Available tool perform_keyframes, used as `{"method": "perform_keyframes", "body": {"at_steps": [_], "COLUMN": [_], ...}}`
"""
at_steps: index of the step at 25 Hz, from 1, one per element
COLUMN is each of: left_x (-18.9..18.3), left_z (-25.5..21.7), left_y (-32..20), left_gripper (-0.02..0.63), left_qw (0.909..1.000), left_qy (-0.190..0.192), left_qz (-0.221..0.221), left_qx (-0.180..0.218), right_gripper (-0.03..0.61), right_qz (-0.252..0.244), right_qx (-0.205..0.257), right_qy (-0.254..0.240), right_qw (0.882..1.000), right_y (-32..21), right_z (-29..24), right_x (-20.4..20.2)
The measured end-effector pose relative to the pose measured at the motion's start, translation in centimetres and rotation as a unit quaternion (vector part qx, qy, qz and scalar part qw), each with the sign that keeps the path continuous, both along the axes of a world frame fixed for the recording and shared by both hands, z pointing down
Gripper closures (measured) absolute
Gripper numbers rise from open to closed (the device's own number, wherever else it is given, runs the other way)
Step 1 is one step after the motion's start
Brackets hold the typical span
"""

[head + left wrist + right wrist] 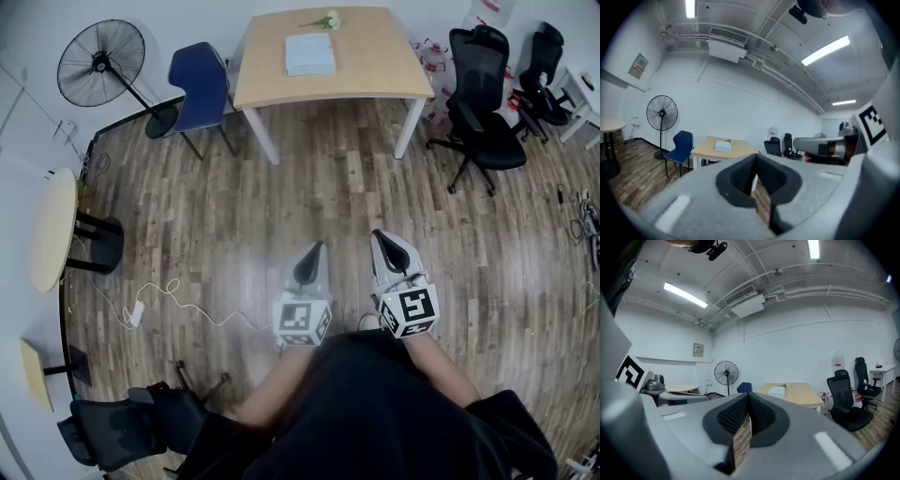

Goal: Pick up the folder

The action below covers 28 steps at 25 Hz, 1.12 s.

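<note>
Both closed, empty: left gripper [314, 253], right gripper [382, 241]; open floor [337, 187] before table [328, 97] edge.

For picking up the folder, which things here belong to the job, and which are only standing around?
Belong to the job: folder, lying on the wooden table; left gripper and right gripper, both shut and empty.

Only standing around: flower, blue chair, fan, black office chairs, round table, floor cable.
</note>
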<state>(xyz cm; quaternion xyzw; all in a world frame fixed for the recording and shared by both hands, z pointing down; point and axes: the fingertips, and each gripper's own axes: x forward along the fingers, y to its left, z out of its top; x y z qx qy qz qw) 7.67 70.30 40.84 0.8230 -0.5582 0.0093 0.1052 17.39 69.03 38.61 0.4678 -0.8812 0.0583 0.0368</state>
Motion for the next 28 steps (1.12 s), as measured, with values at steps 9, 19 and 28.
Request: {"method": "perform_keyframes", "body": {"at_steps": [9,19,28], "left_x": [-3.6,-10.0,-12.9], "left_z": [-1.0,1.4,2.9], "left_y": [-3.0,-4.7,-10.0], "left_gripper": [0.611,0.611,0.611], "left_qw": [0.9994,0.9994,0.9997], "left_qy": [0.002,0.006,0.006], "left_qz": [0.016,0.015,-0.013], "left_qx": [0.031,0.029,0.018], "right_gripper": [0.577,0.577,0.577], "right_qz": [0.012,0.017,-0.011], "right_qx": [-0.008,-0.026,-0.037], "right_qy": [-0.012,0.036,0.041], "right_qw": [1.000,0.999,0.998], "right_y": [-2.5,-3.3,-9.7], "right_z": [0.5,3.6,5.0], "right_x": [-3.2,-8.4,-11.1]}}
